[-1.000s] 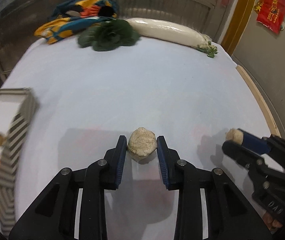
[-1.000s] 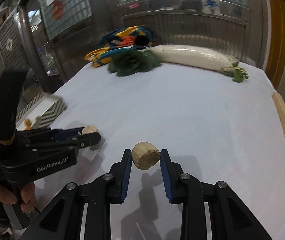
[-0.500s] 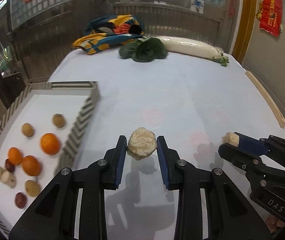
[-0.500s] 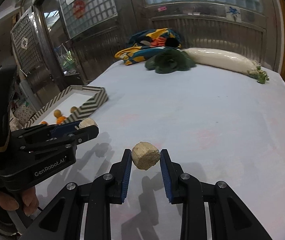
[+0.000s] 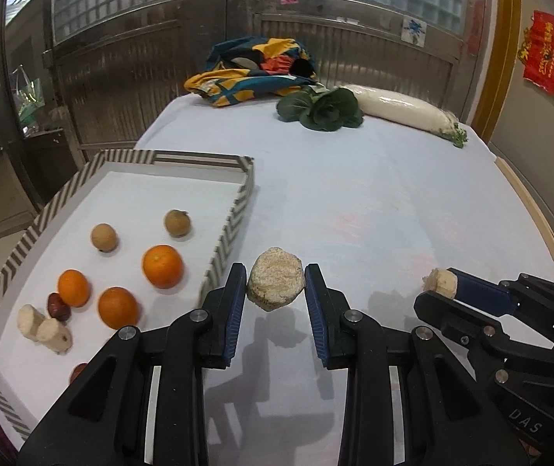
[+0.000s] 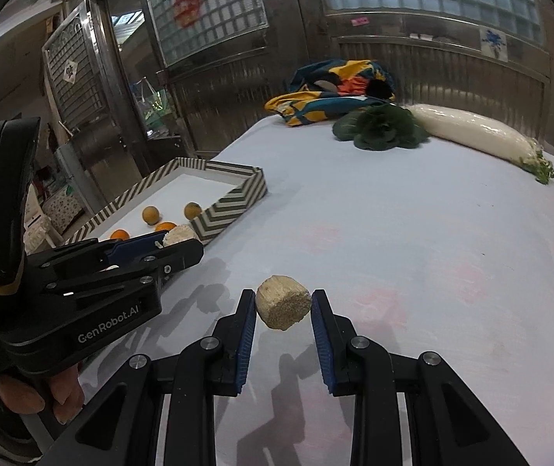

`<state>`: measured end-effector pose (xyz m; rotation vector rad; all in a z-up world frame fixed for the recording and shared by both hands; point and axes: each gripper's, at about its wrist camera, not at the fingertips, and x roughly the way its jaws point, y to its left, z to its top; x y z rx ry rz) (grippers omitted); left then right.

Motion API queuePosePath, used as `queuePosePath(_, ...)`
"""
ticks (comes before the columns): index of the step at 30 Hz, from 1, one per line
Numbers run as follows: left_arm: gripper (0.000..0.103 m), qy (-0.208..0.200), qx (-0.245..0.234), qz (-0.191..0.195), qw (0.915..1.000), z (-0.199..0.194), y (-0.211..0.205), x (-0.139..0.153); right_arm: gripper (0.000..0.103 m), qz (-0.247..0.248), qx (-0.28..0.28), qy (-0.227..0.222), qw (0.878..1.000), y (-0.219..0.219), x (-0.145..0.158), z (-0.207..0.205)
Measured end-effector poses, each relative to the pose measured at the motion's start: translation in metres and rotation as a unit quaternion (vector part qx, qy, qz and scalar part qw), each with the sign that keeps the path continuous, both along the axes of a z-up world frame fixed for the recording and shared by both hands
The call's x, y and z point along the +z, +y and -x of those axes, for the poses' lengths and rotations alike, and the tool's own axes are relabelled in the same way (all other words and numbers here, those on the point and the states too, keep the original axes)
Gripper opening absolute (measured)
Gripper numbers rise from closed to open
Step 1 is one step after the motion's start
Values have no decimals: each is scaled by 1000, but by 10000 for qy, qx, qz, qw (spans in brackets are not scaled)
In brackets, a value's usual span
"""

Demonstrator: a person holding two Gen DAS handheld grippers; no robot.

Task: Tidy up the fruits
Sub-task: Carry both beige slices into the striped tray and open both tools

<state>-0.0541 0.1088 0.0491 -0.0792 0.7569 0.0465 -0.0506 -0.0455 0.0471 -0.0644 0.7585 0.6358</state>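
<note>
My left gripper (image 5: 275,289) is shut on a pale beige sugarcane chunk (image 5: 275,284), held above the white table just right of the striped tray (image 5: 234,229). My right gripper (image 6: 283,308) is shut on a second beige chunk (image 6: 283,303), held above the table to the right of the left one; it shows in the left wrist view (image 5: 438,279). The tray holds three oranges (image 5: 162,266), two brown longans (image 5: 103,237), dark red dates (image 5: 57,305) and two pale chunks (image 5: 44,328).
At the table's far end lie a colourful cloth (image 5: 253,68), a dark green leafy vegetable (image 5: 323,110) and a long white radish (image 5: 401,110). A wooden strip (image 5: 529,213) runs along the right edge. Metal doors stand behind the table.
Both grippers have risen and swung left with their chunks held. The tray and its fruit have come fully into the left wrist view.
</note>
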Motion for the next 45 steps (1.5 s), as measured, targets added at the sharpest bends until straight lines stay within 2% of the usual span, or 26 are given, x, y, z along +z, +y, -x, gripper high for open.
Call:
queuePosePath(21, 30, -194, 585, 8, 9981, 21, 67, 11, 28, 168, 535, -133, 9983, 64, 12, 5)
queuePosePath(45, 30, -42, 1190, 87, 9929, 34, 133, 1, 28, 310, 1175, -191, 9924, 133, 14, 11)
